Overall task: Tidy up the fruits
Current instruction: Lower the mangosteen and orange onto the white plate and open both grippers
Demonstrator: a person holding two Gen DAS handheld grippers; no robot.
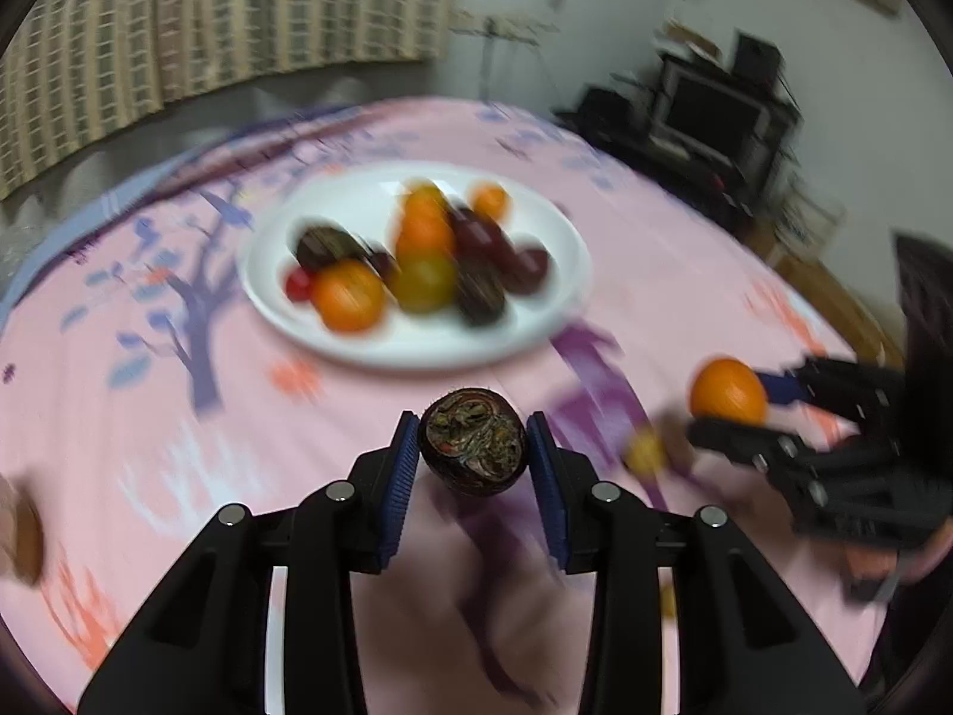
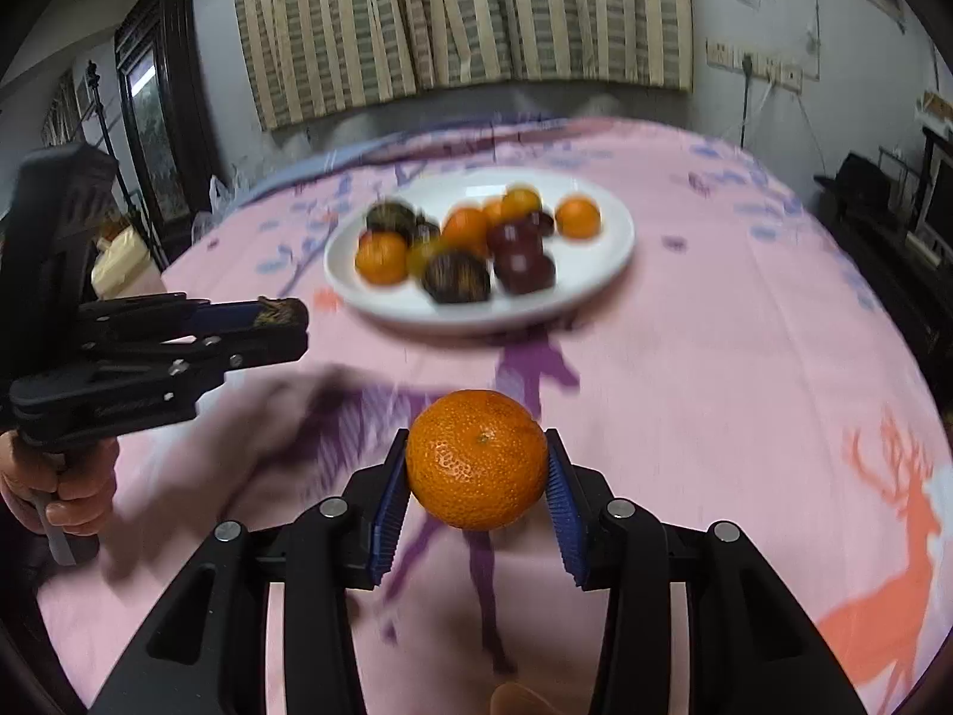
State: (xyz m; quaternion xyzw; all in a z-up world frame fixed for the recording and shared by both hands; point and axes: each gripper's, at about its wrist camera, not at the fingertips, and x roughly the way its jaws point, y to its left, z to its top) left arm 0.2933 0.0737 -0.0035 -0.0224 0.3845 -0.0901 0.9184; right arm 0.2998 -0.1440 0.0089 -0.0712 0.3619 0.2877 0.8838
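My left gripper (image 1: 473,453) is shut on a dark wrinkled passion fruit (image 1: 473,450) and holds it above the pink tablecloth, short of the white plate (image 1: 536,333). The plate holds several mandarins, dark plums and passion fruits. My right gripper (image 2: 476,468) is shut on an orange mandarin (image 2: 476,468), also above the cloth, in front of the plate (image 2: 613,262). In the left wrist view the right gripper (image 1: 729,411) with its mandarin (image 1: 728,398) is at the right. In the right wrist view the left gripper (image 2: 286,322) with the passion fruit (image 2: 280,311) is at the left.
The table carries a pink cloth (image 2: 744,357) with tree and deer prints. A small yellow fruit (image 1: 644,453) lies on the cloth near the right gripper. A brown object (image 1: 24,536) is at the left edge. Striped curtains (image 2: 464,18) hang behind; dark furniture (image 1: 709,113) stands at the far right.
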